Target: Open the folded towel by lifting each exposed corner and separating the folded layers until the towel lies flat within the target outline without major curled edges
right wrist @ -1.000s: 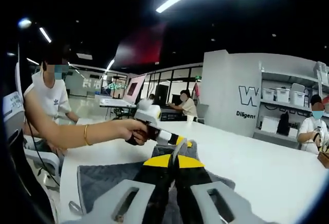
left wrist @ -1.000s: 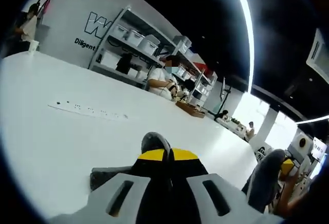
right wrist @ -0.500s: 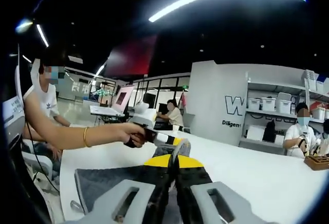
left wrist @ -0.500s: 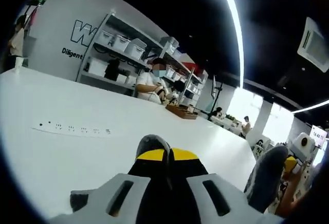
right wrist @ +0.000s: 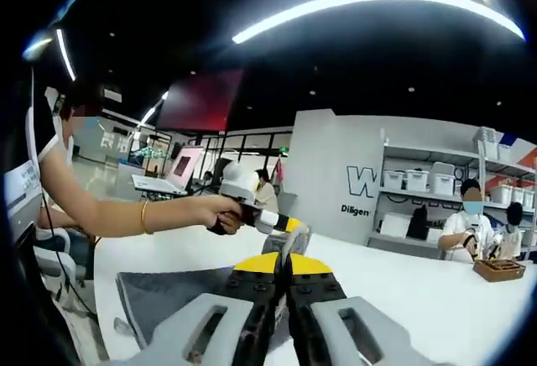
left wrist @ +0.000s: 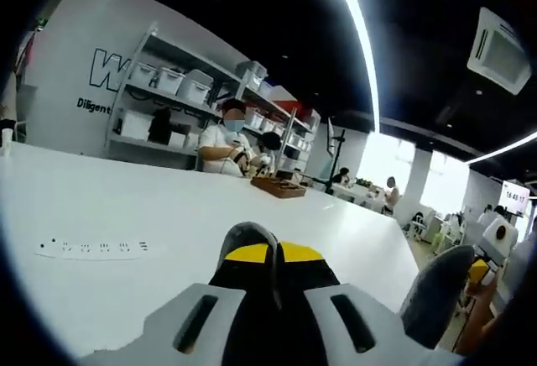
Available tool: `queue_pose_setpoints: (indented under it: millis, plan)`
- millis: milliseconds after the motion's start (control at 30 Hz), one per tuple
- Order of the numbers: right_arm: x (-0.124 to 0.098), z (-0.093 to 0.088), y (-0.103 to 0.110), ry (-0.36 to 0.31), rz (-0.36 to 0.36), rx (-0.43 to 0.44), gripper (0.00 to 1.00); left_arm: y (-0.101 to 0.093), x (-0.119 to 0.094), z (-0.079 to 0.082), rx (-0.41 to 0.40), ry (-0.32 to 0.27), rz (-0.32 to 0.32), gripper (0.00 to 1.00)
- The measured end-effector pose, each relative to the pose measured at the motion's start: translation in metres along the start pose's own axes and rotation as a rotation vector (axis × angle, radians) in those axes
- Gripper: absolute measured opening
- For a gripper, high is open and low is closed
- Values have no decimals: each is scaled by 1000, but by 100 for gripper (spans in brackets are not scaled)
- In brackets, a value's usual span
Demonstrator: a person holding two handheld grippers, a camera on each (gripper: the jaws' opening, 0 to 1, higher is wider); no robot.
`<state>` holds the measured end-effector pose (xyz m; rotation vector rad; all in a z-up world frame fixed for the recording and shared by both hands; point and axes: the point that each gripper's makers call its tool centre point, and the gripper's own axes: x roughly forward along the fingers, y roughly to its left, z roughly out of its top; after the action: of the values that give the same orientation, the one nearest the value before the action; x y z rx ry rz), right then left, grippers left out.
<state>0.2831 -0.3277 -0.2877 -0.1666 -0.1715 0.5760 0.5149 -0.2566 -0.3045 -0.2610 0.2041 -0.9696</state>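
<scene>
Spreading under both tools, the white table (left wrist: 126,215) runs ahead of the left gripper (left wrist: 270,257). The grey towel (right wrist: 168,290) hangs raised off it, a corner pinched in each: the right gripper (right wrist: 282,267) has its jaws clamped on cloth, the left likewise. The power strip (left wrist: 94,248) lies left of the left gripper. Unfolding looks partway; laying flat remains.

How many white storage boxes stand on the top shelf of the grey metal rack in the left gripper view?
3 can be made out: first white storage box, second and third, in a row on the top shelf of the grey metal rack. More may be hidden further right.
</scene>
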Motion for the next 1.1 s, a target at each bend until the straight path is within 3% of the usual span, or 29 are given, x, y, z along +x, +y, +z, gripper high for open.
queue_pose_setpoints:
  millis: [567, 900, 1100]
  plan:
    - [-49, -2, -28, -5, -116, 18, 0, -55, 56, 2, 28, 2, -103, 2]
    - [-82, -9, -43, 18, -187, 28, 0, -87, 93, -10, 36, 19, -151, 2]
    - [-96, -18, -49, 31, -218, 47, 0, -97, 113, -23, 32, 39, -160, 2]
